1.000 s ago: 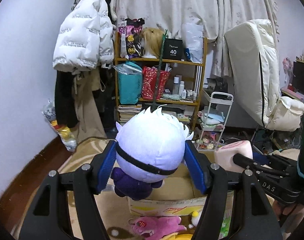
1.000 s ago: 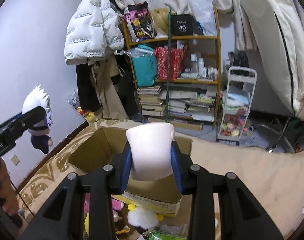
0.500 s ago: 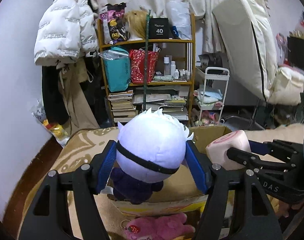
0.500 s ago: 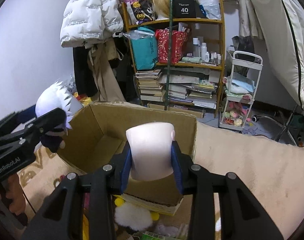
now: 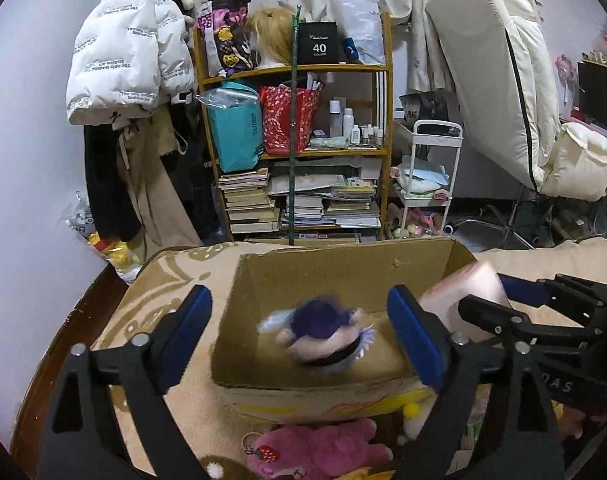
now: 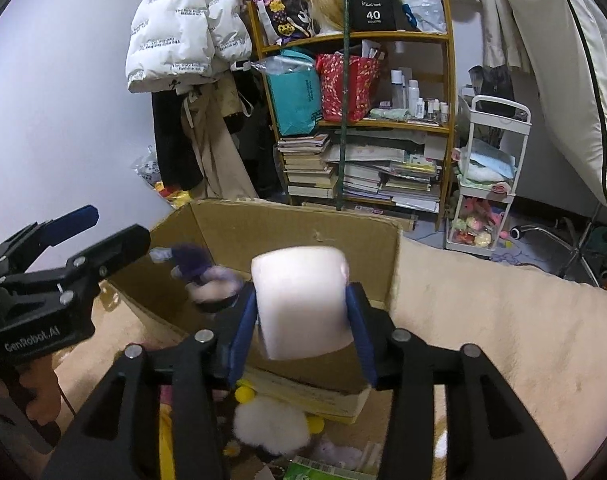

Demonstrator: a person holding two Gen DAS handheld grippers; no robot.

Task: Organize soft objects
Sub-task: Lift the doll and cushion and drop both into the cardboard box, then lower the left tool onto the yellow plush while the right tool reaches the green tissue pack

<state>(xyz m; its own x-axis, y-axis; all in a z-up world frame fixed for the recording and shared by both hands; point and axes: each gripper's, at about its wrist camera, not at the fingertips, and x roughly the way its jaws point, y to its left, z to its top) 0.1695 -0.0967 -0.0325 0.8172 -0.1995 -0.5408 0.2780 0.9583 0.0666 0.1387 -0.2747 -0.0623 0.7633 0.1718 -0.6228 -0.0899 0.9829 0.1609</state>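
An open cardboard box (image 5: pixel 327 264) stands on a beige blanket. My left gripper (image 5: pixel 299 336) is open above the box's front edge, its blue pads wide apart. A white-haired plush doll in purple (image 5: pixel 323 336) is blurred inside the box, upside down, free of the pads; it also shows in the right wrist view (image 6: pixel 207 276). My right gripper (image 6: pixel 301 316) is shut on a pale pink soft cushion (image 6: pixel 301 300) and holds it over the box's near right corner. The cushion also shows in the left wrist view (image 5: pixel 467 296).
A pink plush bear (image 5: pixel 323 450) and a white fluffy toy (image 6: pixel 267 424) lie on the blanket in front of the box. A wooden shelf of books and bags (image 5: pixel 299 140), a white cart (image 5: pixel 427 184) and hanging coats (image 5: pixel 123 64) stand behind.
My left gripper has opened and let go of the white-haired doll, which has dropped into the box. Both grippers have moved forward over the box. The right one still holds the cushion.
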